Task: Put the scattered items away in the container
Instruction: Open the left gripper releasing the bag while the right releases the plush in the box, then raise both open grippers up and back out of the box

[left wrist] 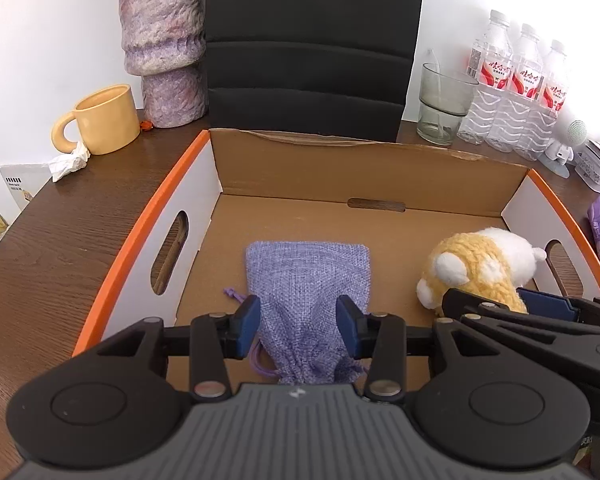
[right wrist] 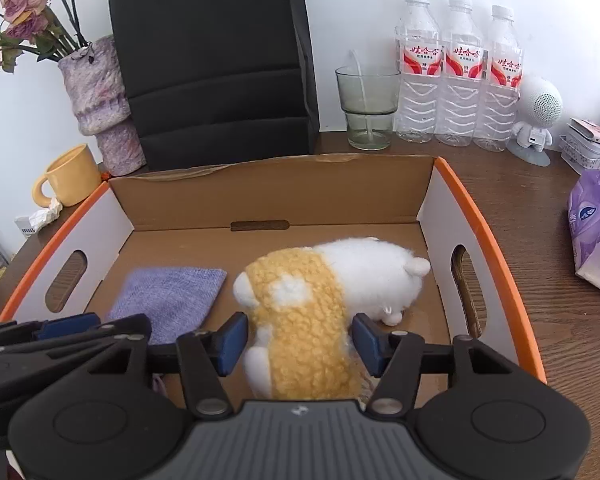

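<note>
Two grippers hang over the cardboard box (left wrist: 380,172). The left gripper (left wrist: 299,326) straddles the purple pouch (left wrist: 308,276), pads barely apart from it. At three o'clock, the right gripper (right wrist: 300,344) loosely brackets the plush toy (right wrist: 320,292).

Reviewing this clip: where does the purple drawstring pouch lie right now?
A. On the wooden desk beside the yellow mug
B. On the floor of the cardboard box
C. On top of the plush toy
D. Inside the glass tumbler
B: the purple pouch lies flat on the cardboard box floor, beside the plush toy.
</note>
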A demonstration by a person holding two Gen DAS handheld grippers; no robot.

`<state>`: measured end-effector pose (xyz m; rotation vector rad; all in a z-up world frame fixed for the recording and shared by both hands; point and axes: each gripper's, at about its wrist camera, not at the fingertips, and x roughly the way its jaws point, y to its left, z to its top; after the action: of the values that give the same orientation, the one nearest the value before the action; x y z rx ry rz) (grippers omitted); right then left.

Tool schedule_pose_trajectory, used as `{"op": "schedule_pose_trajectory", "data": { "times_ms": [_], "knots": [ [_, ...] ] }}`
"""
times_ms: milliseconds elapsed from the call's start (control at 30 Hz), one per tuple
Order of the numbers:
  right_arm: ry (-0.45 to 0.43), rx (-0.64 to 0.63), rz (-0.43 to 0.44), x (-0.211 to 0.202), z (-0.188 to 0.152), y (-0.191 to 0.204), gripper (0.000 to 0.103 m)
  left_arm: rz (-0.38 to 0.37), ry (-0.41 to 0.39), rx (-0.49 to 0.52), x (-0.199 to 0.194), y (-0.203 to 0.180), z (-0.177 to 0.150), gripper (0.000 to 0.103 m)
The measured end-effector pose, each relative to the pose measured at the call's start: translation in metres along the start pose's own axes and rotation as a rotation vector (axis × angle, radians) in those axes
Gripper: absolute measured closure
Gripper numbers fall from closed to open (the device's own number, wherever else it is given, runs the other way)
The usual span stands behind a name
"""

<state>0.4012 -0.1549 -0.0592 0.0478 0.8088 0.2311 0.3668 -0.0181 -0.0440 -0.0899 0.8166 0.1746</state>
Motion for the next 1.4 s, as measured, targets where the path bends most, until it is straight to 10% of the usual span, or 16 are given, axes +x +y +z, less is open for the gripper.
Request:
{"op": "schedule_pose_trajectory", "data": {
  "times_ms": [300,767,1400],
  "knots": [
    [-0.005,0.016,0.012,-0.004,0.002,-0.002,0.041,0.010,-0.013,-0.005,-0.008,0.004,0.002,0.049],
    [-0.081,0.059,0.059,-0.038,0.015,-0.012,0.014,0.045,-0.106,-0.032,-0.044,0.024,0.009,0.002],
    [-0.265,-0.011,0.061,-0.107,0.021,-0.001,0.000,-0.019,-0.225,-0.056,-0.084,0.017,-0.004,0.000]
  ]
}}
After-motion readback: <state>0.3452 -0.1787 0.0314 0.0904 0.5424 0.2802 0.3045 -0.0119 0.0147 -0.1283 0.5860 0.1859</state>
